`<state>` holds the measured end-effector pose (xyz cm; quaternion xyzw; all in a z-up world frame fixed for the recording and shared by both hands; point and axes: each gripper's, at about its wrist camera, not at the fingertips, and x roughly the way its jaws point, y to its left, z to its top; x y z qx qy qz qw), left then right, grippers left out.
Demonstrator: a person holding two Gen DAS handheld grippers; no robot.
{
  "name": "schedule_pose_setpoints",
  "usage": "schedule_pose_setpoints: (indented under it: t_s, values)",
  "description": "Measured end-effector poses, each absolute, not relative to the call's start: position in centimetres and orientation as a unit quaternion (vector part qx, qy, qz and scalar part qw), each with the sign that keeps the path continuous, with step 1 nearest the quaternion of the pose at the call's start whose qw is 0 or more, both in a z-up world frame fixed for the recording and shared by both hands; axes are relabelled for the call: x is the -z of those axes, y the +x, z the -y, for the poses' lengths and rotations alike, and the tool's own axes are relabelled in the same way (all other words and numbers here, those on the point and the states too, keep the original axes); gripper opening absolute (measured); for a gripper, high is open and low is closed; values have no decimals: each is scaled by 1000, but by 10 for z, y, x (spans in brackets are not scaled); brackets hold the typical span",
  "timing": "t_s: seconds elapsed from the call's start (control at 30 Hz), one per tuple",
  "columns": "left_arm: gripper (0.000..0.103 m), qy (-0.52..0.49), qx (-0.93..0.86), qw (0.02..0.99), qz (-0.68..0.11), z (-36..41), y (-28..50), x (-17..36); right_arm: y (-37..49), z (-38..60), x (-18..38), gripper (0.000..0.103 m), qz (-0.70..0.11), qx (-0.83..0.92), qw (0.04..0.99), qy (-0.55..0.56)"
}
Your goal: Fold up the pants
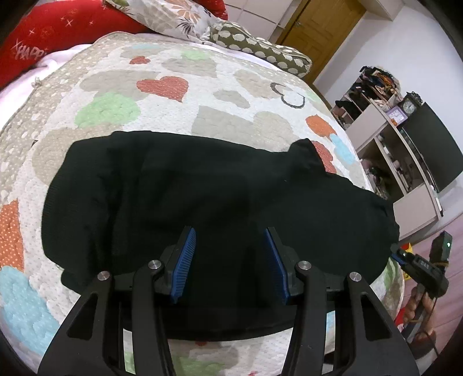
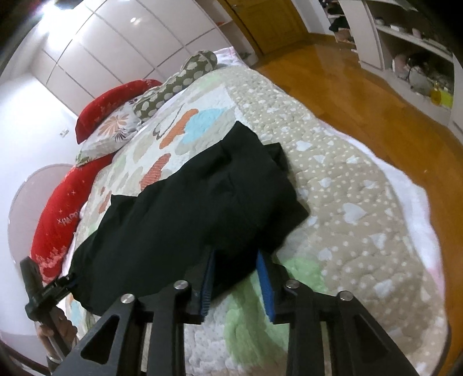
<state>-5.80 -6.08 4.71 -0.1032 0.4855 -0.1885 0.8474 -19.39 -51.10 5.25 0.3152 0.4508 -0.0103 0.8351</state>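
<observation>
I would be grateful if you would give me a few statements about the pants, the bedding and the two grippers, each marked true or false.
1. The pants are black. True.
2. The pants lie on a bare wooden floor. False: they lie on a heart-patterned quilt on a bed.
3. The left gripper has its jaws apart over the fabric. True.
4. The pillows are all blue. False: a red pillow lies at the head of the bed.
5. A wooden door stands beyond the bed. True.

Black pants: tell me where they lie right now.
The black pants lie folded on the heart-patterned quilt, near the bed's foot edge, well short of the red pillows at the head.
</observation>
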Motion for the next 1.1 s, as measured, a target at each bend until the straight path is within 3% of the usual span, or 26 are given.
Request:
schedule_pose_setpoints:
  t_s: [0.13, 0.2, 0.3, 0.43, 0.6, 0.63, 0.7, 0.87, 1.1]
  values:
    - [49, -91, 183, 849, -487, 68, -58, -44, -188, 514, -52, 29, -420, 1, 846, 328]
    - [49, -87, 177, 849, -490, 70, -57, -42, -187, 510, -59, 8, -412, 5, 860, 301]
    - [49, -81, 181, 850, -488, 73, -59, -44, -196, 510, -79, 4, -391, 3, 877, 279]
    - [49, -78, 190, 849, -486, 77, -61, -44, -207, 512, -91, 4, -398, 4, 879, 262]
    - [49, -70, 185, 849, -491, 83, -60, -37, -199, 512, -58, 5, -457, 33, 851, 257]
    - [49, -68, 185, 849, -490, 83, -60, -38, -201, 514, -60, 6, -455, 34, 850, 265]
    - [49, -66, 186, 850, -488, 83, -60, -41, -204, 516, -71, 19, -448, 45, 856, 254]
    - [49, -47, 166, 864, -473, 83, -55, -50, -210, 516, -116, 23, -403, 102, 891, 181]
    - [49, -37, 134, 876, -461, 78, -31, -55, -149, 450, -121, 23, -385, -69, 898, 201]
